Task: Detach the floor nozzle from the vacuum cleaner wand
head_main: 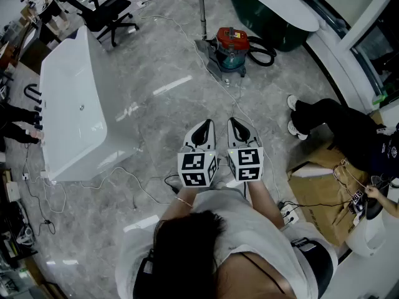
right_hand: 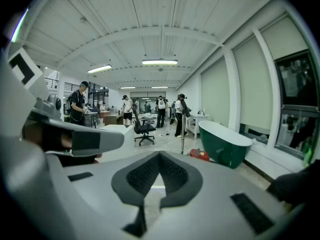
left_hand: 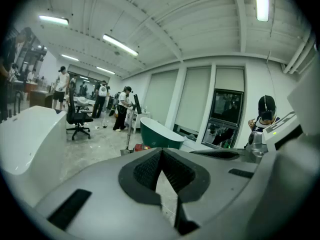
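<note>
The vacuum cleaner (head_main: pixel 232 48) is a red and teal canister on the floor, well ahead of me. Its thin wand (head_main: pixel 202 11) stands upright just left of it, with the grey floor nozzle (head_main: pixel 208 55) at its foot. Both show small in the gripper views: the wand (left_hand: pixel 129 134) (right_hand: pixel 183 134) and the canister (left_hand: pixel 145 146) (right_hand: pixel 200 154). My left gripper (head_main: pixel 201 134) (left_hand: pixel 161 151) and right gripper (head_main: pixel 241 132) (right_hand: pixel 159 154) hang side by side close to my body, far short of the vacuum. Both are shut with nothing between their jaws.
A white bathtub (head_main: pixel 72 104) stands at the left and a dark green tub (head_main: pixel 274 17) behind the vacuum. An office chair (head_main: pixel 106 14) is at the far left. A person (head_main: pixel 349 129) sits at the right by flattened cardboard (head_main: pixel 324 192). Cables and a power strip (head_main: pixel 288 213) lie near my feet.
</note>
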Demonstrator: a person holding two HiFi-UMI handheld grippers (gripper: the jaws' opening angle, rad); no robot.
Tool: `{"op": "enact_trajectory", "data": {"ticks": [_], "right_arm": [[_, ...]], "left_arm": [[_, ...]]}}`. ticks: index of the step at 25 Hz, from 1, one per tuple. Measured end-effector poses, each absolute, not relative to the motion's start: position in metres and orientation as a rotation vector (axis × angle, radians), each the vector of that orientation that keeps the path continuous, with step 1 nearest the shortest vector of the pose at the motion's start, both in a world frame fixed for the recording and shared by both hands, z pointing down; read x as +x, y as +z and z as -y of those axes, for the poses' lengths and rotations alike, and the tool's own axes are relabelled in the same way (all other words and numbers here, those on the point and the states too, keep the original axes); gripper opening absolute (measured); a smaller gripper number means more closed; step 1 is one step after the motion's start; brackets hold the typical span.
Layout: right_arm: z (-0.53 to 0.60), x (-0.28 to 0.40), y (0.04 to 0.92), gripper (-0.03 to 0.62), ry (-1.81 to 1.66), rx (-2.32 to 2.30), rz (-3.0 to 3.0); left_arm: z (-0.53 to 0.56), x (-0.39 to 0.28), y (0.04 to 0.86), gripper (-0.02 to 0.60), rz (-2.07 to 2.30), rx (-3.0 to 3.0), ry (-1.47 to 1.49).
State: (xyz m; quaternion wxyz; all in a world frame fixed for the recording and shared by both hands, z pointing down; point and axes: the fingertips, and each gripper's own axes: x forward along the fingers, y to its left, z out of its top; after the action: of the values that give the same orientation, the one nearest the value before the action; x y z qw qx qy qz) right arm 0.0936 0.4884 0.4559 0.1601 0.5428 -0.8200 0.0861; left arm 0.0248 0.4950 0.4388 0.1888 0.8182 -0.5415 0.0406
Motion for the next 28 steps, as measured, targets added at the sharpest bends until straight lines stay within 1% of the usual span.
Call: {"op": "enact_trajectory", "data": {"ticks": [3,13,22,28], "right_arm": [[-0.484,0.090,0.457,0.015,0.200,1.539,2.323],[-0.453,0.082,0.462,0.015,0.233,1.572,2.304],[-0.418,0.053,0.460,0.015,0.229,1.576,2.304],[-0.408,0.023,0.475,0.015,0.276,1.503,2.282]], "left_arm": [[-0.491,0.024,0.442,0.003,1.520,2.306,0.132],[-0.460,0.012,0.449,0.003,1.520,2.317,0.147],[-0.421,-0.016,0.452,0.003,1.531,2.330,0.155],[-0.399,-0.032,0.449,0.003,1.521,2.346,0.130]]}}
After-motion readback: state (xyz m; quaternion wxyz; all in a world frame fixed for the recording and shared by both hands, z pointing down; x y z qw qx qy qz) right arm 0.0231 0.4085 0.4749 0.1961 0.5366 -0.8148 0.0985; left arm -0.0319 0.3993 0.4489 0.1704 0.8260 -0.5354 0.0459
